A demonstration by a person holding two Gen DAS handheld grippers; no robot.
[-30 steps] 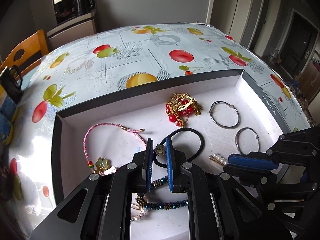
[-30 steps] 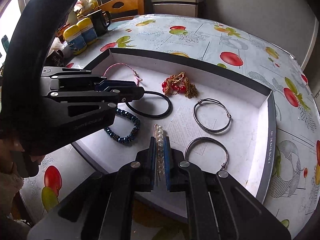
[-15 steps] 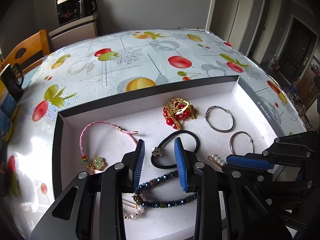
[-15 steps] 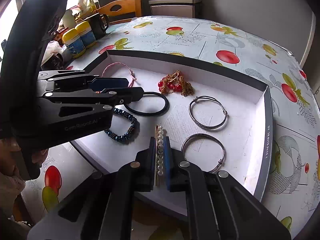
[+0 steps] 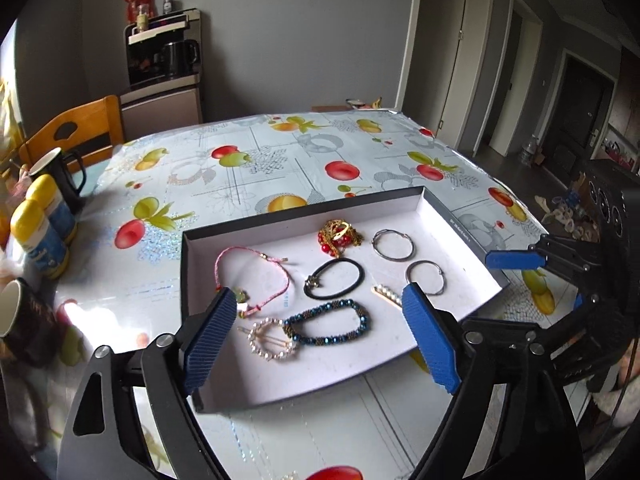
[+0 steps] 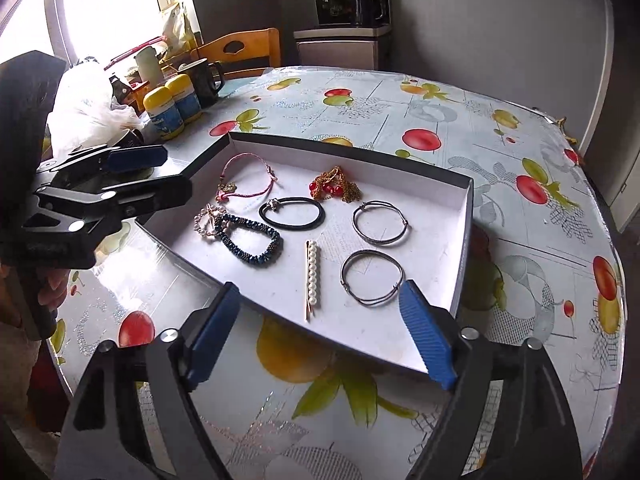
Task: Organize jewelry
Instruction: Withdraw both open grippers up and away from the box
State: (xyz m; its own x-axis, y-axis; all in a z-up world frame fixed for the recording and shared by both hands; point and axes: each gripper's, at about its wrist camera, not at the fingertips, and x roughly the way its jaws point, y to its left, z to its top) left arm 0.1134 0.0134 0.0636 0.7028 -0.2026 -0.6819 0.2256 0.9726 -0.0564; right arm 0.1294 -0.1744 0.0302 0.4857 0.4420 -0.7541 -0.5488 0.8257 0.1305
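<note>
Now both grippers are hanging wide open above the near edge of the shallow box, gripping nothing. Seen from its own camera, the left gripper is spreading its blue pads to either side of the jewelry lying just ahead of it. Directly between and just beyond those pads, the pearl ring clip is resting against the dark blue beaded bracelet, the two touching where they meet. A little farther out from the left gripper, the black hair tie is lying flat, with the pink cord bracelet off toward the left pad and the pearl bar clip close to the right pad. Beyond those, near the far wall of the box, the red and gold chain is sitting bunched, and two thin metal bangles are lying apart from each other on the right.

From the right wrist view, the right gripper is standing equally wide, its pads framing the pearl bar clip and the nearer bangle just ahead. The left gripper is showing off to its left, at the box's corner. Farther left on the fruit-print tablecloth, yellow-capped bottles and a dark mug are standing.
</note>
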